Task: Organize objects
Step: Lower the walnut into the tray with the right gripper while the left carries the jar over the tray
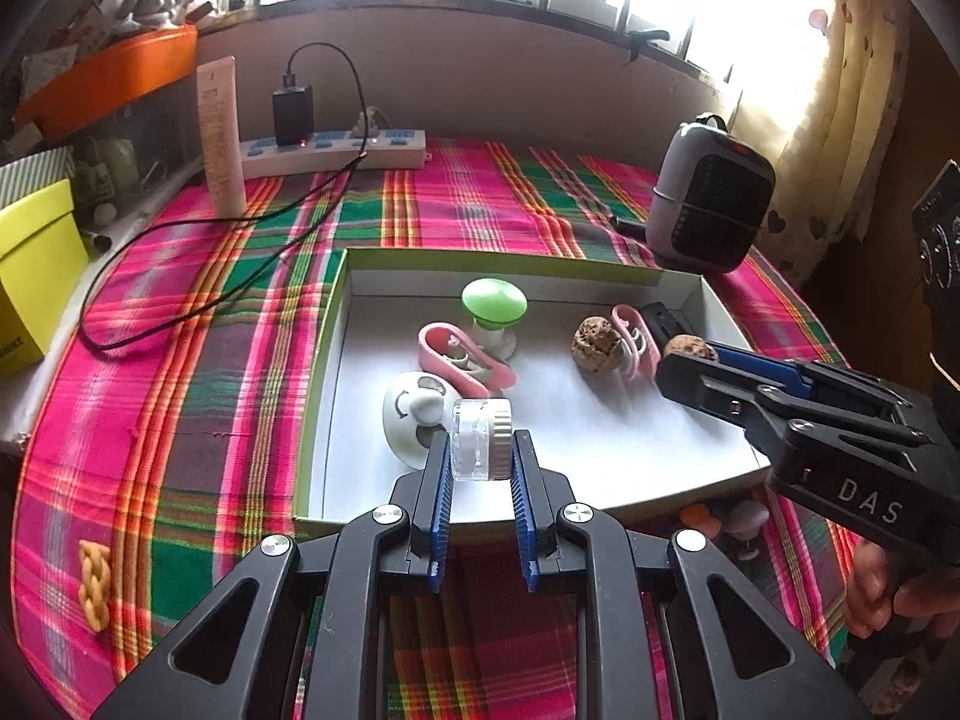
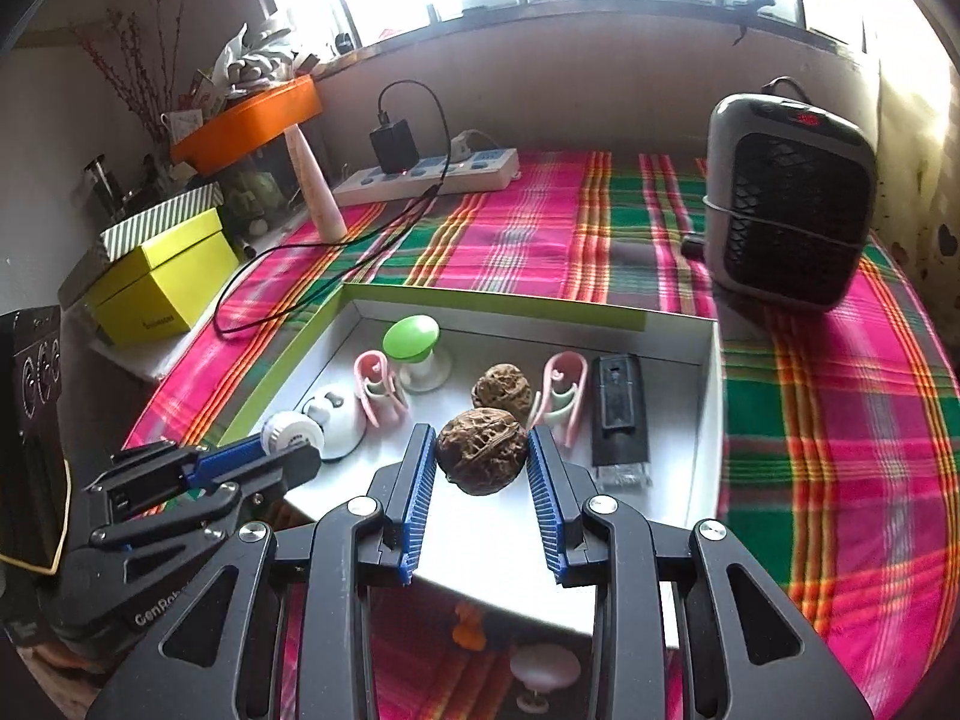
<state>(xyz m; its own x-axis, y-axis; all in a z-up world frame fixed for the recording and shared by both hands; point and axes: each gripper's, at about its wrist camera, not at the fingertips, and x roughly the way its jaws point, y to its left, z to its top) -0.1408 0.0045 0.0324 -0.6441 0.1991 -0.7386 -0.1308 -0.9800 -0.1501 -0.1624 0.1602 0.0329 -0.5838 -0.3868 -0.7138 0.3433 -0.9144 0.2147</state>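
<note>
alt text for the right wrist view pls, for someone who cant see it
The right gripper holds a brown walnut between its blue pads above a shallow white box on a plaid cloth. The box holds a second walnut, two pink clips, a green-capped piece and a black rectangular piece. At left, the left gripper holds a small clear jar.

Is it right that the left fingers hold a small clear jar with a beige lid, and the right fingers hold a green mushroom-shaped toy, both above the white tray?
Not quite. The right gripper holds a brown wrinkled walnut, as the right wrist view shows. The green mushroom-shaped toy stands in the white tray. The left gripper does hold the small clear jar with a beige lid.
</note>
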